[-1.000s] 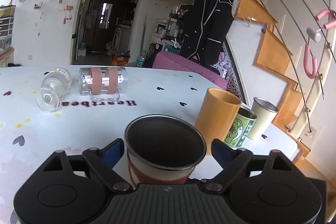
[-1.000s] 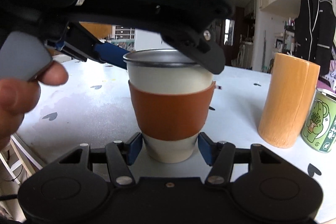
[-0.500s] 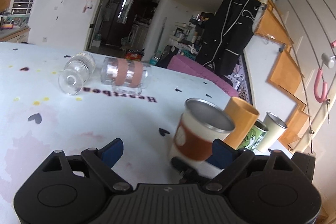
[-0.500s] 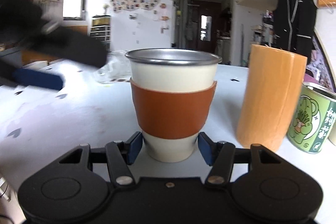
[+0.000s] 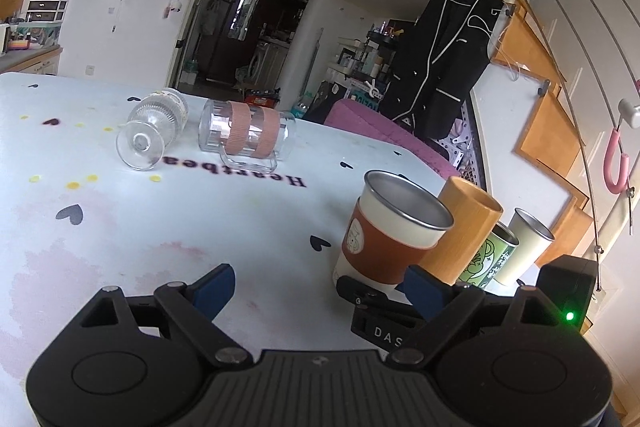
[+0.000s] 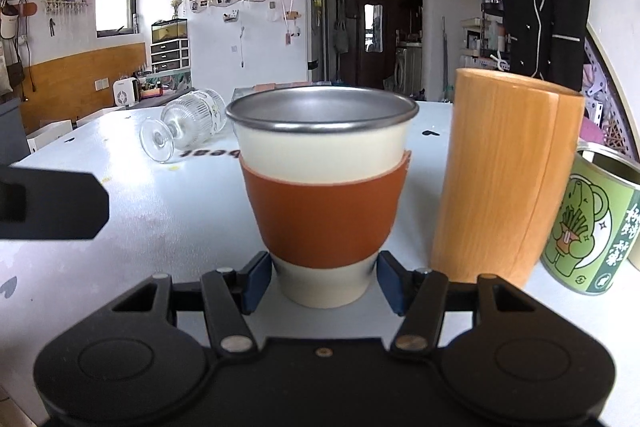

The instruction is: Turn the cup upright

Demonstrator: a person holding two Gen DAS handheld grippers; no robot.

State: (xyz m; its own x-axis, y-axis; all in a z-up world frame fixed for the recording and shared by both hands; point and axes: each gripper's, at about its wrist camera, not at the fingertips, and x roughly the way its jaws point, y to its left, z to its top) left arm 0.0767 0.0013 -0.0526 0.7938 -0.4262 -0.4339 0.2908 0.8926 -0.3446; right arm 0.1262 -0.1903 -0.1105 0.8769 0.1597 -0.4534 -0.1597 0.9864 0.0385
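A white metal cup with a brown sleeve (image 6: 322, 203) stands upright on the white table (image 6: 132, 211). My right gripper (image 6: 323, 281) is shut on the cup's base, one blue pad on each side. The cup also shows in the left wrist view (image 5: 390, 235), at the right, with the right gripper's body below it. My left gripper (image 5: 316, 287) is open and empty, hovering above the table to the left of the cup. A stemmed glass (image 5: 150, 131) and a glass mug with pink bands (image 5: 244, 133) lie on their sides at the far part of the table.
A wooden cylinder cup (image 6: 504, 175) stands upright just right of the sleeved cup. A green printed can (image 6: 592, 223) and a pale metal tumbler (image 5: 524, 247) stand beyond it near the table's right edge. A purple chair (image 5: 384, 135) is behind the table.
My left gripper let go of the cup, rose and drew back to the left, out of the right wrist view. The right gripper stayed shut on the cup's base.
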